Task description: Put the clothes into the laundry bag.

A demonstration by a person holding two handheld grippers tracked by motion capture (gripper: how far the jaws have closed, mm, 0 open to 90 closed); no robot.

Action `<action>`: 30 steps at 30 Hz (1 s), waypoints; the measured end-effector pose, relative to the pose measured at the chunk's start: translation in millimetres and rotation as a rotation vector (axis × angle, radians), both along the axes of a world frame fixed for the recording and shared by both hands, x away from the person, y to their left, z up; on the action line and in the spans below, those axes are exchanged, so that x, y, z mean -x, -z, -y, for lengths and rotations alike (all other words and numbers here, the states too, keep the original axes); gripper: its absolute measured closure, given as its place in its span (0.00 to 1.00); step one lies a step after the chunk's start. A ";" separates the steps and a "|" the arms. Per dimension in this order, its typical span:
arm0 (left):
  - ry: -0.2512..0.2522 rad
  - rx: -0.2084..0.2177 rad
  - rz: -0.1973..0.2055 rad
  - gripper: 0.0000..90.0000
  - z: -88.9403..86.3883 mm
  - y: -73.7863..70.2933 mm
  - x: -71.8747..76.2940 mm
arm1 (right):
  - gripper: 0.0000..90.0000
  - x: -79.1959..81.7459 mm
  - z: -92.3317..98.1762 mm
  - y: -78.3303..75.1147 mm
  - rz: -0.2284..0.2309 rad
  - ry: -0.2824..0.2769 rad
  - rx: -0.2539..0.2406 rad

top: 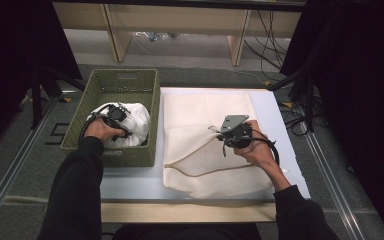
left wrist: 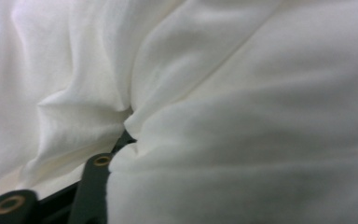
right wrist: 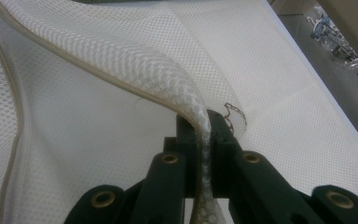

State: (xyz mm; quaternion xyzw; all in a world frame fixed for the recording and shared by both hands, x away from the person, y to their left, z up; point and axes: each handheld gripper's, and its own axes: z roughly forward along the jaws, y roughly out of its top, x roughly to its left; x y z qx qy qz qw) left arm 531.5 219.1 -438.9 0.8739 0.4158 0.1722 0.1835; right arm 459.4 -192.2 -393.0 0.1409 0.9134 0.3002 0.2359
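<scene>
Now your right gripper (right wrist: 204, 128) pinches the mesh bag (top: 200, 120) edge on the surface (top: 130, 182); your left gripper (top: 116, 116) presses into the white cloth (left wrist: 242, 116) in the basket (top: 122, 80), its grip hidden.

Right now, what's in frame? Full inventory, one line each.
white garment: 1, white, bunched up inside the basket, folds pressed around the left gripper
basket: 1, green woven, on the left part of the table
mesh laundry bag: 1, cream white with a beige zip edge, flat on the table right of the basket, one edge lifted
table: 1, pale top, under the basket and bag
cables: several, dark, on the floor beyond the table
left gripper: 1, black, down in the basket among the garment's folds
right gripper: 1, black with a grey plate on top, shut on the bag's lifted edge
sleeves: 2, black, coming in from the bottom of the high view
</scene>
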 end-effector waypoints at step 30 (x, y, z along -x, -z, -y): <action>-0.193 0.332 0.168 0.64 -29.9 -62.0 7.3 | 0.96 -0.1 2.4 0.0 -0.006 0.024 -0.015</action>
